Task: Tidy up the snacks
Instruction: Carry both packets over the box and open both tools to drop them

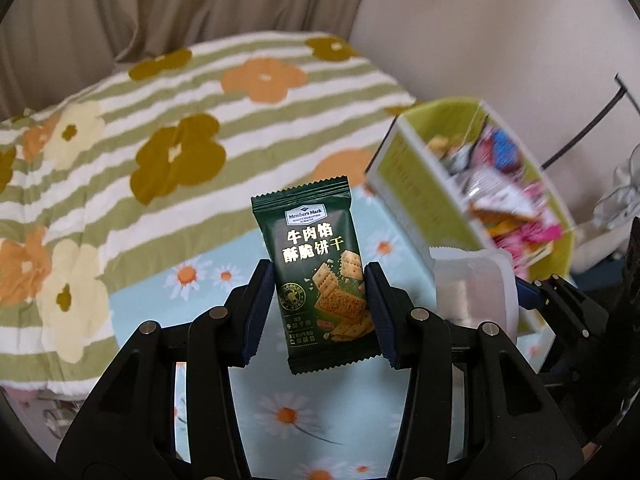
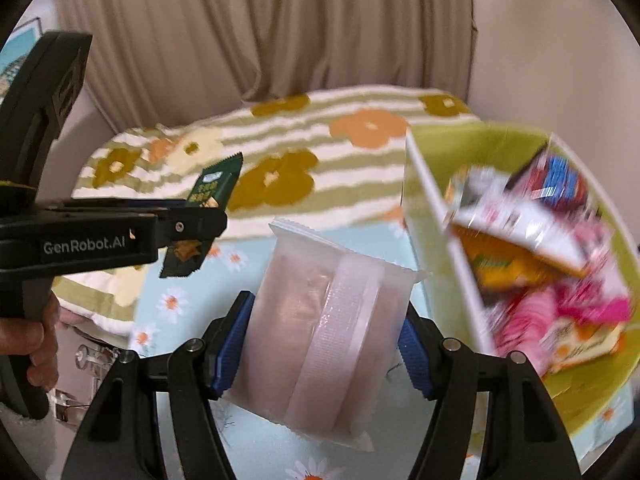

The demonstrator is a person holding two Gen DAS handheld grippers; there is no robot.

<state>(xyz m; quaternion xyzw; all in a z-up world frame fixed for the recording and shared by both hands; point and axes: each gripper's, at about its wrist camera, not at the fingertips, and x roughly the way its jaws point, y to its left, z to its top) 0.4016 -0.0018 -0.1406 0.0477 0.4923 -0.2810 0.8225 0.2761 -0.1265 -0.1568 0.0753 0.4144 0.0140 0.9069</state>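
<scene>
Gripping a dark green biscuit packet (image 1: 318, 276) by its two long edges, the left claw (image 1: 320, 300) holds it upright above a bed sheet printed with daisies (image 1: 160, 292). From the left wrist view the packet's front is sharp: a brand badge, gold Chinese lettering and pictured crackers. A striped blanket with large flowers (image 1: 160, 120) lies beyond on the bed.

Only the right wrist view shows the right claw (image 2: 324, 344) clamped on a frosted translucent packet (image 2: 320, 320), pinkish inside, with a crimped seam down its middle, tilted slightly. That view also catches the left claw side-on at the left edge, the green packet sticking out above and below its fingers, and a person's hand (image 2: 36, 352) wrapped around the handle. A beige curtain (image 2: 320, 32) hangs behind the bed.

Both views include a lime-green box (image 2: 448, 148) with a white divider, blurred, to the right, holding a jumble of bright wrappers (image 2: 560, 260) in pink, orange, red and blue. In the left wrist view the frosted packet shows only as a pale corner in front of that box.
</scene>
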